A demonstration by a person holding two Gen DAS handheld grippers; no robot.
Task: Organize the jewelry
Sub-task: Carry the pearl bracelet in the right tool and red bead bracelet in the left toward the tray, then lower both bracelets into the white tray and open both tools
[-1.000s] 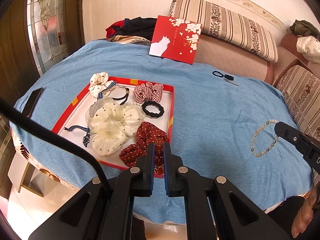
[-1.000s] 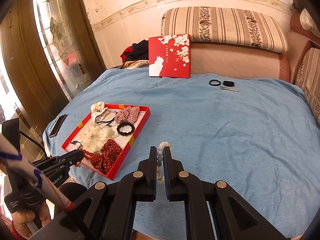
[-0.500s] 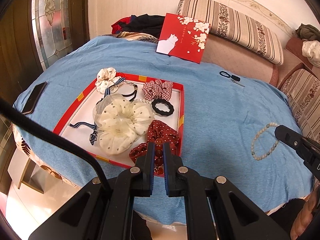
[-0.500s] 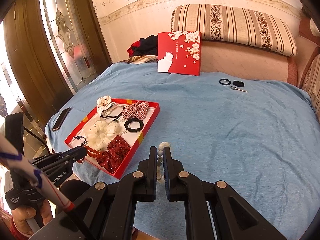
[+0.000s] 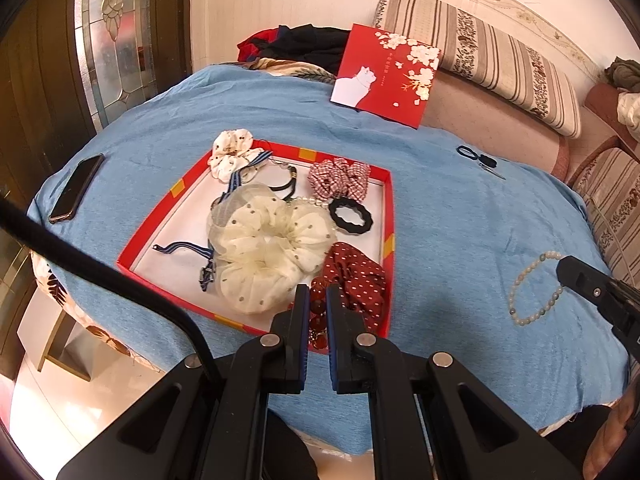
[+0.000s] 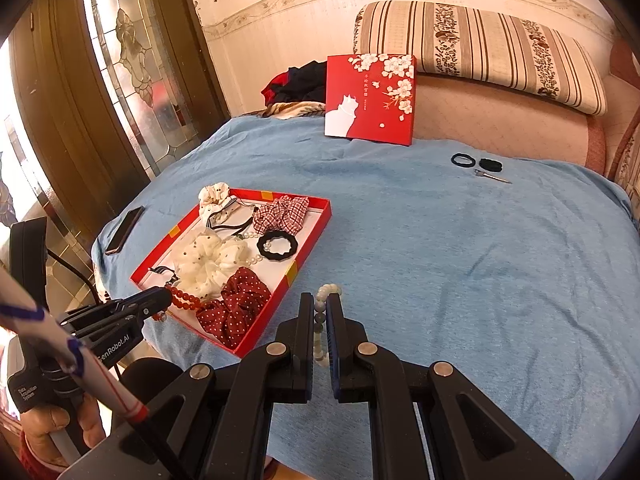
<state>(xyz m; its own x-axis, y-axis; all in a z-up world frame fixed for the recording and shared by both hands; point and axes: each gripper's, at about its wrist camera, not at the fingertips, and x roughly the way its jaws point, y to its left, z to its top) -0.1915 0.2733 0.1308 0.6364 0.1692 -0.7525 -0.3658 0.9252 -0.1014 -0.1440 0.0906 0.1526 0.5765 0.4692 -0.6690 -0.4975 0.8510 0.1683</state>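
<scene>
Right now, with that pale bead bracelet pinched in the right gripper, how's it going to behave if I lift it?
The pale bead bracelet is a strung loop, so it will likely hang limp and swing from the right gripper. Its beads look round and smooth, so they may slip between the pads.

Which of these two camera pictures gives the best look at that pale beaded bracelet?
The left wrist view. There the pale bead bracelet shows as nearly a whole loop against the blue cloth, gripped by the right gripper. In the right wrist view, the bracelet is mostly hidden between that gripper's own shut fingers; only a few beads show.
</scene>
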